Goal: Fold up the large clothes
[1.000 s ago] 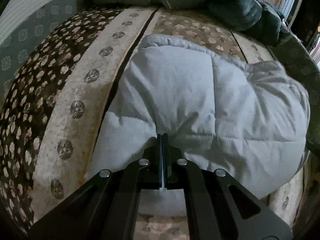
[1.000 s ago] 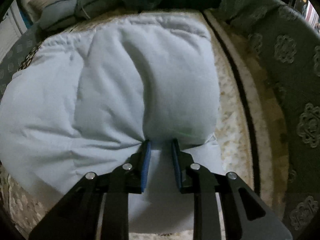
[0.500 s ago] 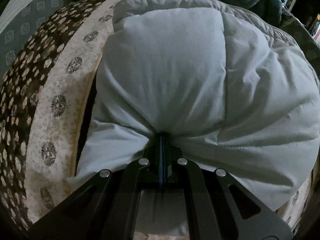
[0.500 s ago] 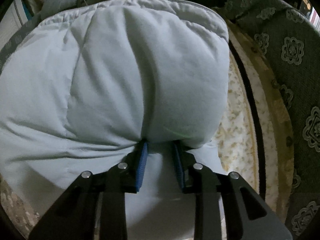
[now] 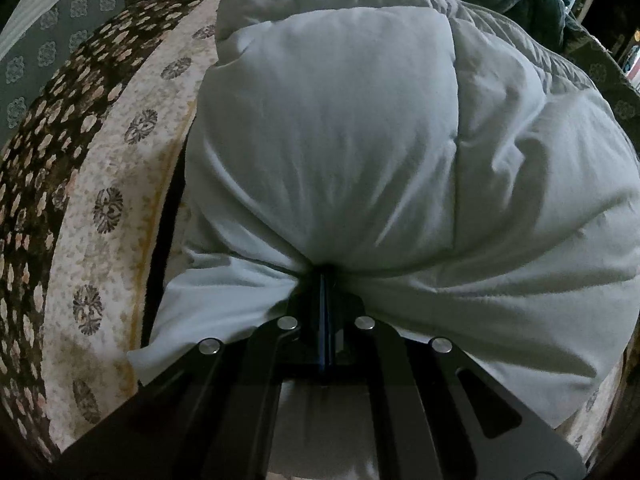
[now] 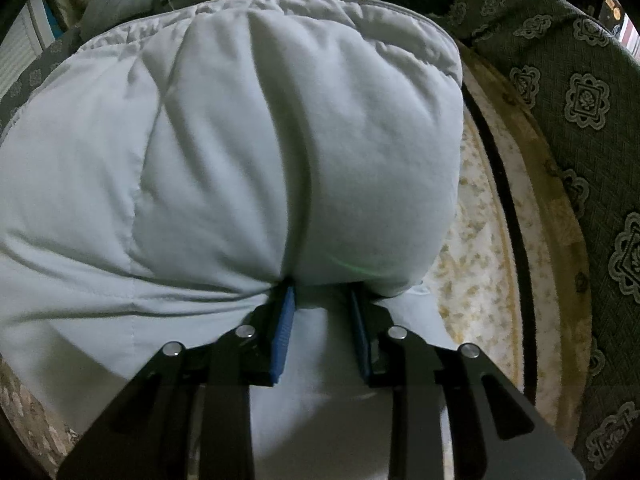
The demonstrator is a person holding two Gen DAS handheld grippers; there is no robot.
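Pale grey padded cloth is bunching at both tools. The left tool (image 5: 325, 280) is clenching a pinch of the quilt (image 5: 360, 152), its blue pads pressed flat together with fabric gathering into them. The right tool (image 6: 322, 296) is also gripping the quilt's edge, though its pads are standing apart around a thicker wad, so that hold looks looser. The quilt is lying on the patterned bed (image 5: 120, 168), its near edge lifted and rolling forward over the rest; pillows (image 6: 120, 4) are sitting beyond its far edge.

To do this fold well, both tools should probably be travelling level and at the same pace, so the carried edge is landing square on the far edge rather than skewed. The right grip seems the weaker one, so a jerk there could be letting the wad slip.

Compared with a second ago, the quilt is filling far more of both views and its far edge is sitting nearer the pillows: the tools are carrying the fold forward, grips unchanged.
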